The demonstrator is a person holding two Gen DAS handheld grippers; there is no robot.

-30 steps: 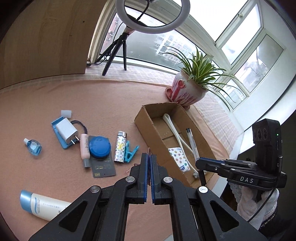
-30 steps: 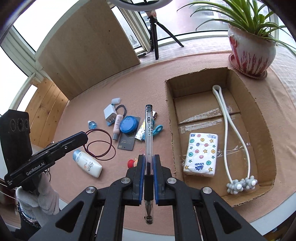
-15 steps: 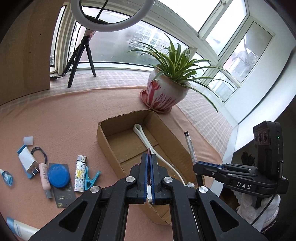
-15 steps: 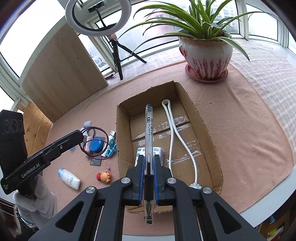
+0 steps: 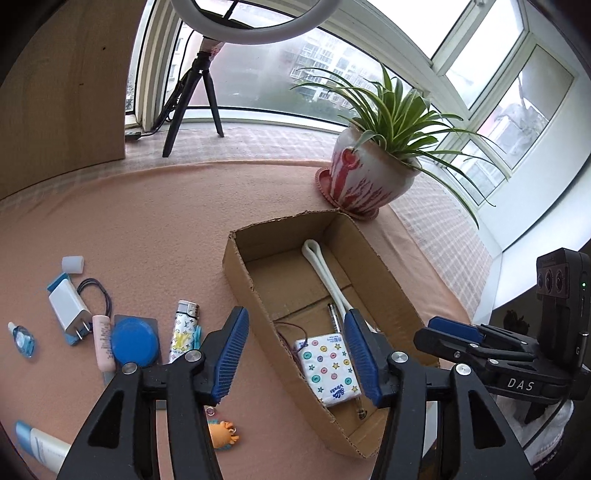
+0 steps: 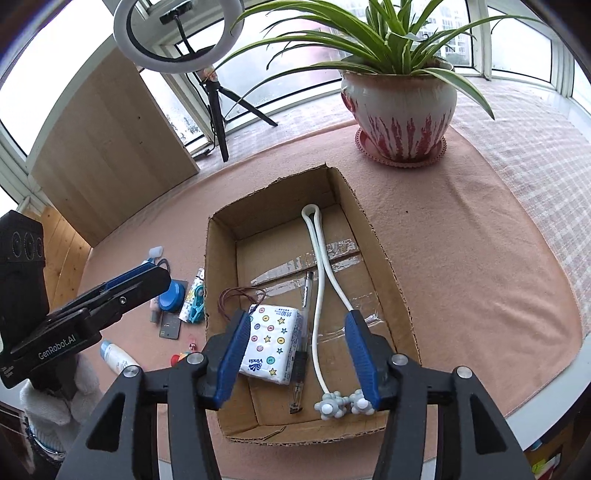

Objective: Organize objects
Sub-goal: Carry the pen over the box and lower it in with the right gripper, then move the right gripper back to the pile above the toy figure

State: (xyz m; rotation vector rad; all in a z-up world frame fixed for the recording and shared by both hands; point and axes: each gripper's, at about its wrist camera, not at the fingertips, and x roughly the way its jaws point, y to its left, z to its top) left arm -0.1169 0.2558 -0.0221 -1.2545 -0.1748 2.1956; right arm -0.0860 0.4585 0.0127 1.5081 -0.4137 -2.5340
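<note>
Clear pen point(image 6: 303, 332) beneath opening jaws

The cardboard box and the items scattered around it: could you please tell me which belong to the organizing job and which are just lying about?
Part of the job:
- cardboard box, holding the tissue pack, pen, white cord and brown hair tie
- still outside: lighter, blue lid, charger, lotion tube

Just lying about:
- potted plant
- ring light

Right gripper point(image 6: 301, 354): was clamped on the pen, now opening, nothing between its fingers.
Pen point(image 6: 303, 325): now lying in the cardboard box point(image 6: 384, 258).
Left gripper point(image 5: 295, 354): was closed, now opening, empty.
Hair tie point(image 6: 236, 297): now in the box.
</note>
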